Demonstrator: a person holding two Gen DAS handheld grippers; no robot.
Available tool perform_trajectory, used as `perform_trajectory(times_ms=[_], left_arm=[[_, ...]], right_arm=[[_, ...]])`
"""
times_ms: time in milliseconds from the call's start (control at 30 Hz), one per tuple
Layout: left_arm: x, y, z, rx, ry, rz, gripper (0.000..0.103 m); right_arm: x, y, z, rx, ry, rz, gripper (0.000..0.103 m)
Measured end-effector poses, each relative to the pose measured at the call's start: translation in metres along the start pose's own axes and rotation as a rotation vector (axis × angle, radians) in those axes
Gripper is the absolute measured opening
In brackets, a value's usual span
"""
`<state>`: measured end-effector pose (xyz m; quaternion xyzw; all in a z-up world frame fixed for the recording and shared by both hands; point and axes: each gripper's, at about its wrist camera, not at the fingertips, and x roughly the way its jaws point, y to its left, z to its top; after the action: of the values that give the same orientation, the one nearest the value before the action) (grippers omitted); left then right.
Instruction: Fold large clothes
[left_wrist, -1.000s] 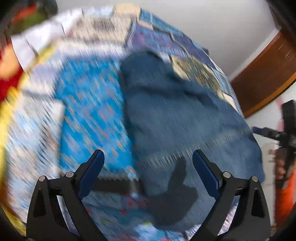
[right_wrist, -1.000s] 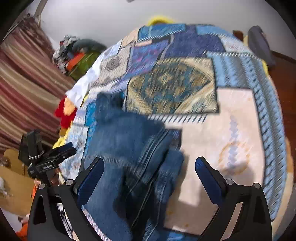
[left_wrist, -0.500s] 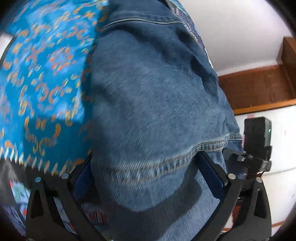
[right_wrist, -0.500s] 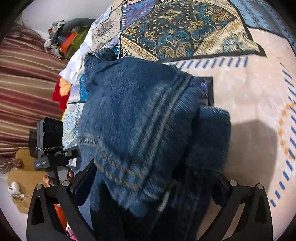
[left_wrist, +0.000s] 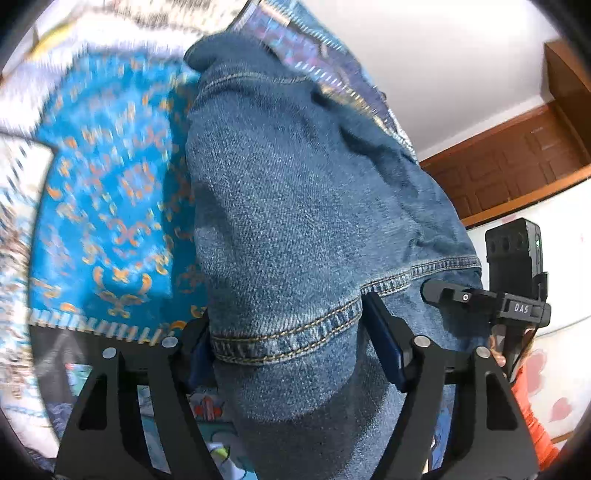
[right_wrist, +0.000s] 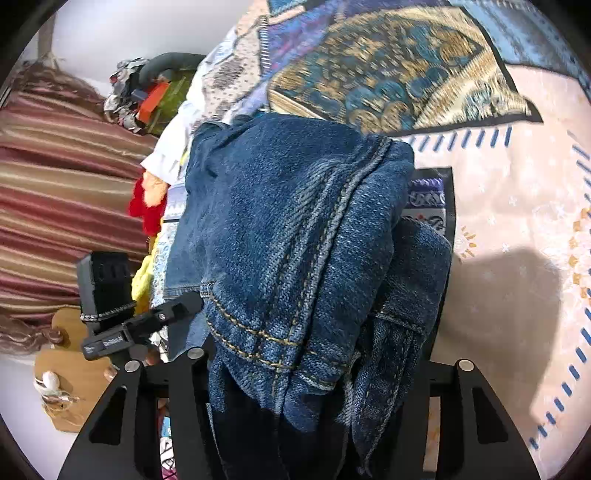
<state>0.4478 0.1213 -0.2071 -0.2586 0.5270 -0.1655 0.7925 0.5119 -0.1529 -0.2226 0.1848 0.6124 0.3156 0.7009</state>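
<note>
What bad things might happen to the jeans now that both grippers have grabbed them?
The left gripper pinches only the hemmed edge of the jeans, so the denim might slip out when lifted. The right gripper squeezes a thick, bunched wad with a loose flap hanging beside it, so the fold may come out crooked. Dragging could also rumple the patchwork bedspread.

A bed under a patchwork bedspread (right_wrist: 509, 236) of blue, gold and pale pink panels fills the room, sunlit with hard shadows. Behind it — a plain white wall (left_wrist: 443, 66) and dark brown wooden panelling (left_wrist: 517, 166). Red-and-tan striped curtains (right_wrist: 62, 206) hang at the other side.
</note>
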Motion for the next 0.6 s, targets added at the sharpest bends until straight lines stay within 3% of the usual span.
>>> perform_trajectory(times_ms=[267,467,600], left_arm=[[-0.085,-0.036,0.006,0.071,-0.152,0.017,0.073],[-0.164,-0.036,-0.003,0.116,-0.274,0.051,0.073],[-0.195,-0.029,-0.003,0.128,-0.318,0.085,0.073]], right_arm=[[-0.047,0.072,-0.004,-0.117,-0.117,0.015,0.051],[-0.068,0.134,-0.008,-0.206,-0.193,0.042,0.051],[-0.065,0.166,-0.010,-0.235,-0.213,0.080,0.051]])
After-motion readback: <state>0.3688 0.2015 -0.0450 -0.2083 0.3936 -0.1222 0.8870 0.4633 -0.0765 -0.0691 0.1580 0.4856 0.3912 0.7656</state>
